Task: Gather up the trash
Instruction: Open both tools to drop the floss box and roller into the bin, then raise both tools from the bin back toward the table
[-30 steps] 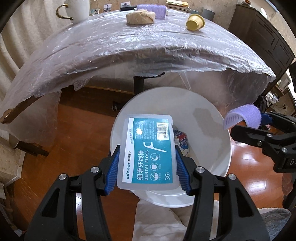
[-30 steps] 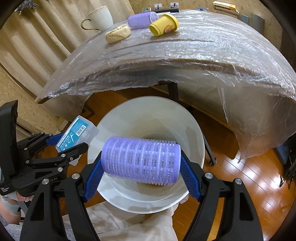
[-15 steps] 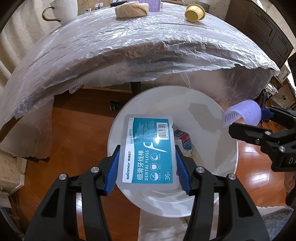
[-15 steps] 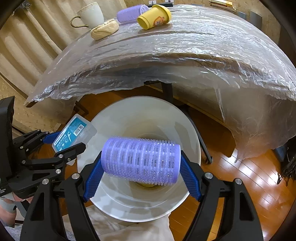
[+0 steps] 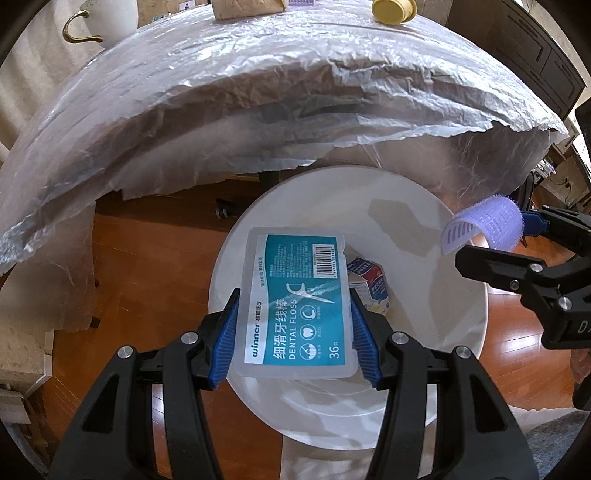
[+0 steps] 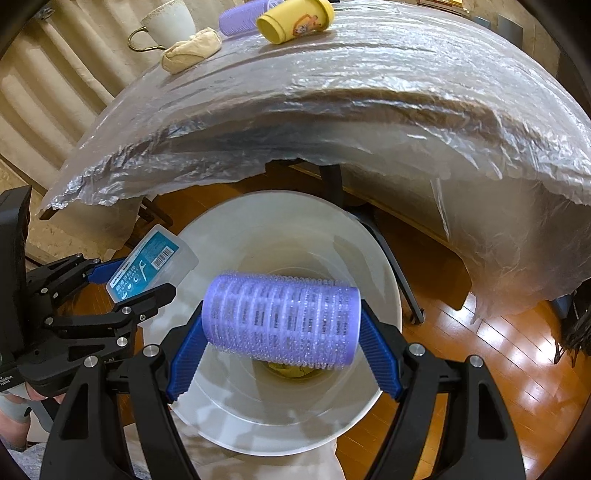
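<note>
My left gripper [image 5: 293, 332] is shut on a clear dental floss box [image 5: 299, 302] with a teal label, held over the left side of a white round bin [image 5: 461, 350]. A small carton [image 5: 371, 286] lies at the bin's bottom. My right gripper [image 6: 282, 334] is shut on a purple hair roller [image 6: 280, 323], gripped by its two ends, above the bin [image 6: 369, 236]. The left wrist view shows the roller [image 5: 487, 227] at the bin's right rim, and the right wrist view shows the floss box [image 6: 151, 264] at its left rim. Something yellowish [image 6: 291, 369] lies deep in the bin.
A table wrapped in plastic sheet [image 5: 258, 92] overhangs the bin's far side. On it sit a white mug [image 6: 166, 26], a beige bundle [image 6: 192, 50], a yellow cup [image 6: 295, 22] and a second purple roller [image 6: 240, 18]. Wooden floor [image 6: 480, 350] surrounds the bin. Pale cloth [image 5: 325, 458] lies in front of it.
Both grippers have sunk a little toward the bin with their loads still gripped; the bin looks larger and the table top has slid up in both views.
</note>
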### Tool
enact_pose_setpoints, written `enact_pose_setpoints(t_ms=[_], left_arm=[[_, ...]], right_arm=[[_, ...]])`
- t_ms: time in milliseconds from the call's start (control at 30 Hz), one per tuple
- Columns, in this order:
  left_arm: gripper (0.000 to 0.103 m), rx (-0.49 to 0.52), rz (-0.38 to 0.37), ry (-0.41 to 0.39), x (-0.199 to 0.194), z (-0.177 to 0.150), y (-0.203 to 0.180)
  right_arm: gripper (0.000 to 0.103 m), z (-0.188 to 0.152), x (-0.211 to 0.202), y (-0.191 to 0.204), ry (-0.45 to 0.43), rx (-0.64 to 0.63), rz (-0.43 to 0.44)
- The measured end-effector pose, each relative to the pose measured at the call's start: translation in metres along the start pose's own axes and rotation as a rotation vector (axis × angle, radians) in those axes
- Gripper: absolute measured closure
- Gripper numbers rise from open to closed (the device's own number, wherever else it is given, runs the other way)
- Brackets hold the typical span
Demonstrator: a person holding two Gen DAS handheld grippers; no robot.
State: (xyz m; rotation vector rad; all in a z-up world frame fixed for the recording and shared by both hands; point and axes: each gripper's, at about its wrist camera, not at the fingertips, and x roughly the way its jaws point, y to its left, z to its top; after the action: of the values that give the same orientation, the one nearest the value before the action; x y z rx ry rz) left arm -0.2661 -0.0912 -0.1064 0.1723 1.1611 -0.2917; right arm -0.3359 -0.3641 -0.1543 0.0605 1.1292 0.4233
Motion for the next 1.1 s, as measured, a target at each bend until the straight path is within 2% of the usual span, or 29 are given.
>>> enact_pose_setpoints(t_ms=[533, 633, 667, 700, 733, 800, 933, 1100], left_arm=[[0.048, 0.034, -0.001, 0.033, 0.011, 0.01, -0.007], [0.047, 0.032, -0.044, 0.004, 0.008, 0.011, -0.006], [0.035, 0.025, -0.055, -0.005, 0.005, 0.01, -0.005], [0.027, 0.005, -0.07, -0.017, 0.002, 0.011, -0.003], [0.022, -0.017, -0.084, -0.033, -0.001, 0.011, 0.0], [0.022, -0.027, -0.082, -0.038, -0.004, 0.011, 0.002], [0.022, 0.008, -0.04, -0.047, -0.011, 0.009, -0.001], [0.022, -0.014, -0.054, -0.046, -0.02, 0.008, 0.001]], right_arm=[[0.028, 0.009, 0.009, 0.01, 0.033, -0.018, -0.024], [0.027, 0.011, 0.008, 0.011, 0.026, -0.015, -0.012], [0.026, 0.011, 0.006, 0.01, 0.018, -0.01, -0.001], [0.026, 0.012, 0.003, 0.009, 0.01, -0.003, 0.0], [0.02, 0.013, 0.001, 0.008, -0.002, 0.005, -0.001], [0.016, 0.014, -0.009, 0.007, -0.034, 0.016, 0.002], [0.016, 0.014, -0.027, 0.006, -0.083, 0.014, -0.002], [0.015, 0.015, -0.05, 0.001, -0.136, 0.019, -0.006]])
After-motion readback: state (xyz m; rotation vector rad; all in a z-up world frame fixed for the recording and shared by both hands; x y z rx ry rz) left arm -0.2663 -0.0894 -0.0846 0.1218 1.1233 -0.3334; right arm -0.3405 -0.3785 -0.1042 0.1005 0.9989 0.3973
